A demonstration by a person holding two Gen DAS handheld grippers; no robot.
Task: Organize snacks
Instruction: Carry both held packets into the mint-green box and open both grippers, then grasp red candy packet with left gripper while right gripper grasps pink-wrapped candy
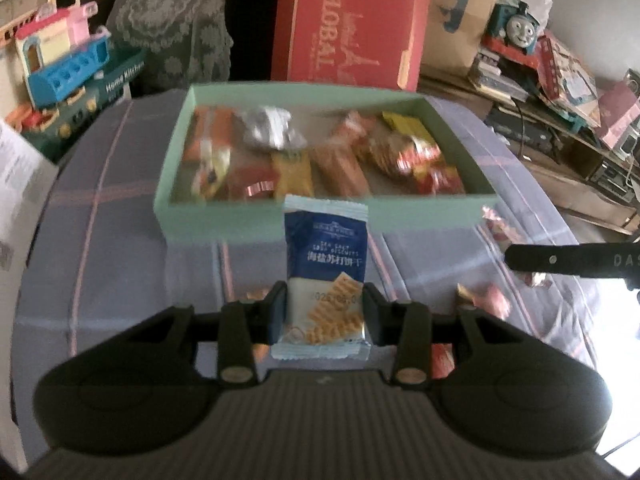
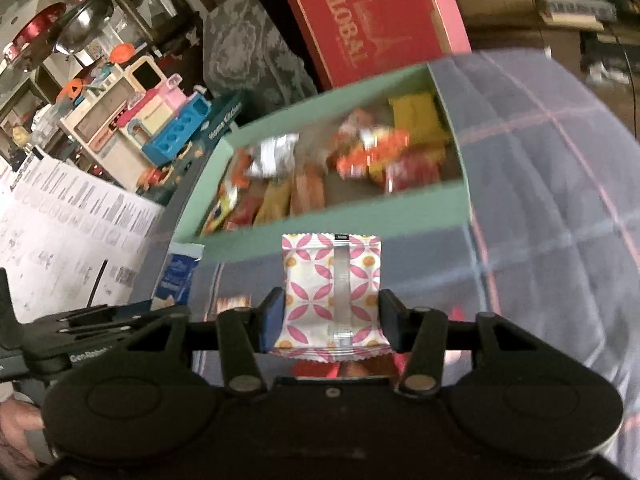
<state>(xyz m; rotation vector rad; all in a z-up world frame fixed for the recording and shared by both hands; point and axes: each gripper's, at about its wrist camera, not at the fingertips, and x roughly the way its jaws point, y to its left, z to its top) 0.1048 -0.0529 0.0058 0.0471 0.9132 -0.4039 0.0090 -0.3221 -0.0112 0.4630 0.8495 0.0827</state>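
Note:
My left gripper (image 1: 325,312) is shut on a blue and white cracker packet (image 1: 325,264) and holds it upright in front of the green box (image 1: 320,216). My right gripper (image 2: 329,322) is shut on a white packet with pink petal pattern (image 2: 312,292), held just before the same green box (image 2: 328,226). The box holds several orange, yellow, red and silver snack packets (image 1: 340,152). A right gripper finger (image 1: 560,261) shows at the right edge of the left wrist view. The blue packet (image 2: 178,274) and the left gripper show at the left of the right wrist view.
The box sits on a purple plaid cloth (image 1: 120,200). Loose pink and red wrapped snacks (image 1: 494,298) lie on the cloth at the right. A red GLOBAL carton (image 1: 352,20) stands behind the box. Toys (image 1: 64,64) crowd the left, shelves with clutter the right.

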